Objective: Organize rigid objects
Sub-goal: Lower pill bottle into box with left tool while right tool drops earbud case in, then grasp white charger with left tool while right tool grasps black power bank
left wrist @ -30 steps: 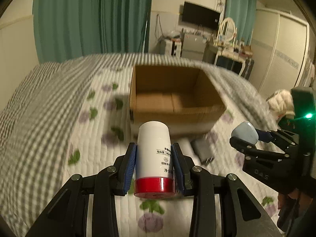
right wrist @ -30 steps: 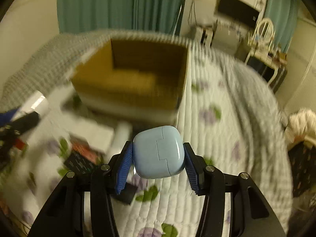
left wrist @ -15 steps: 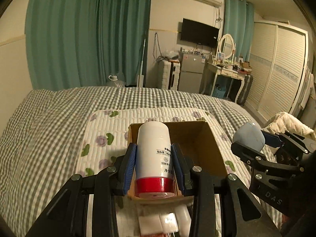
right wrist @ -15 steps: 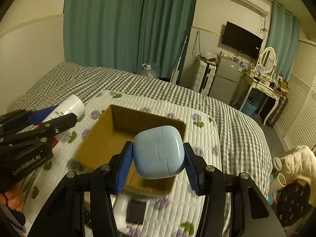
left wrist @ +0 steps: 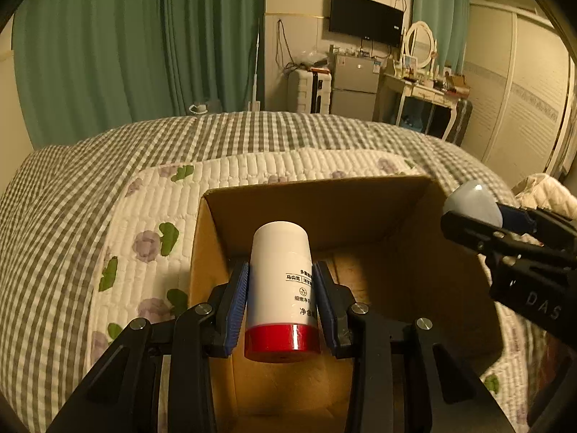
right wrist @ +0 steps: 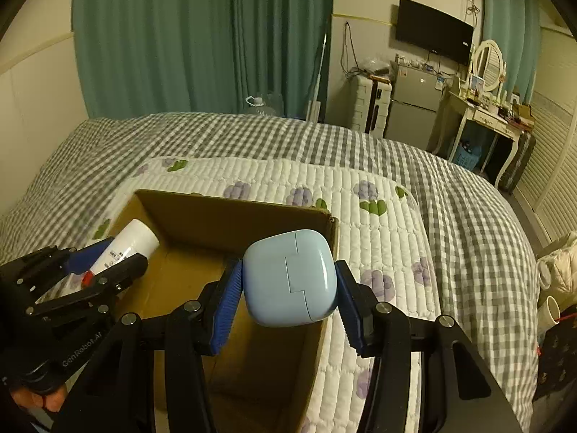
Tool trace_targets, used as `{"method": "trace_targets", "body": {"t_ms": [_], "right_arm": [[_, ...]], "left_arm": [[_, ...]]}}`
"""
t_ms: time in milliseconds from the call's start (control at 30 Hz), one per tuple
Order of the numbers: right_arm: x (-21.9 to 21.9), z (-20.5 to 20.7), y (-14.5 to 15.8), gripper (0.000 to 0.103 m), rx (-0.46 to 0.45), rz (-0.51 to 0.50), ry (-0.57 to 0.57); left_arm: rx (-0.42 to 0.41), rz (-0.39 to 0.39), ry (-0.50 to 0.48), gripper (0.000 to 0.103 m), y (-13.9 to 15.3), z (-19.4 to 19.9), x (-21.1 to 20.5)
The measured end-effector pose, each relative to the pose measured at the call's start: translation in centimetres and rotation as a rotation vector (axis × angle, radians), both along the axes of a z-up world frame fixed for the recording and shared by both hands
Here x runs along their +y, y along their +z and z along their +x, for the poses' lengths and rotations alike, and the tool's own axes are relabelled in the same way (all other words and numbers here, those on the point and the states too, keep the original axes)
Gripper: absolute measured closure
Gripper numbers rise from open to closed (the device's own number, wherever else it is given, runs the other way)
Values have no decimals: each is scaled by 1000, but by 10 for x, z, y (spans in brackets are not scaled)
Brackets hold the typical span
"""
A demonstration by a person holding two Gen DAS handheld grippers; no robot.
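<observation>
An open cardboard box (left wrist: 317,195) stands on the bed; it also shows in the right wrist view (right wrist: 234,213). My left gripper (left wrist: 281,299) is shut on a white bottle with a red cap (left wrist: 281,288) and holds it over the box's left part; the bottle also shows in the right wrist view (right wrist: 126,249). My right gripper (right wrist: 288,288) is shut on a light blue earbud case (right wrist: 290,278) and holds it over the box's right wall. The case also shows in the left wrist view (left wrist: 472,202). The box floor I can see is bare.
The box stands on a white quilted pad with purple flowers (right wrist: 378,223) over a grey checked bedspread (left wrist: 72,187). Green curtains (left wrist: 144,43), a small fridge (right wrist: 414,104) and a dressing table (right wrist: 487,115) stand beyond the bed. A white garment (right wrist: 559,267) lies at the right.
Both grippers have moved forward with their objects and now hang over the box. The loose items seen in front of the box have dropped out of view.
</observation>
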State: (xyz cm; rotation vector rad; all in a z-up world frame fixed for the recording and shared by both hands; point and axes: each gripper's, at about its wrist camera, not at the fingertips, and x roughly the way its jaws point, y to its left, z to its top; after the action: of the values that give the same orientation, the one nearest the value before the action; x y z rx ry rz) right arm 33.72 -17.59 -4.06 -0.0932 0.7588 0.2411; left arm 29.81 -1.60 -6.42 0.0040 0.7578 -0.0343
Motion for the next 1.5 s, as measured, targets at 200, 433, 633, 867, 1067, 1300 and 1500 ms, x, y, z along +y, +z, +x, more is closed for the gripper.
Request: {"method": "trace_targets", "body": {"t_ms": [200, 433, 633, 867, 1067, 1300, 1500], "right_arm": [[-1, 6, -12, 53, -4, 23, 17], [-11, -7, 5, 35, -34, 67, 9], [-18, -50, 58, 16, -105, -12, 7], [-25, -123, 110, 7, -173, -47, -19], [-27, -183, 122, 7, -167, -11, -49], [-34, -215, 85, 6, -85, 48, -84], [-31, -203, 23, 7, 25, 61, -105]], "left_arm": [[-58, 8, 17, 31, 1, -1, 2], [-81, 18, 30, 28, 23, -17, 5], [-149, 27, 38, 12, 71, -59, 8], [-193, 7, 35, 9, 114, -125, 10], [-222, -19, 39, 1, 123, -176, 14], [-176, -14, 55, 1, 90, -197, 24], [-80, 21, 70, 1, 29, -193, 27]]}}
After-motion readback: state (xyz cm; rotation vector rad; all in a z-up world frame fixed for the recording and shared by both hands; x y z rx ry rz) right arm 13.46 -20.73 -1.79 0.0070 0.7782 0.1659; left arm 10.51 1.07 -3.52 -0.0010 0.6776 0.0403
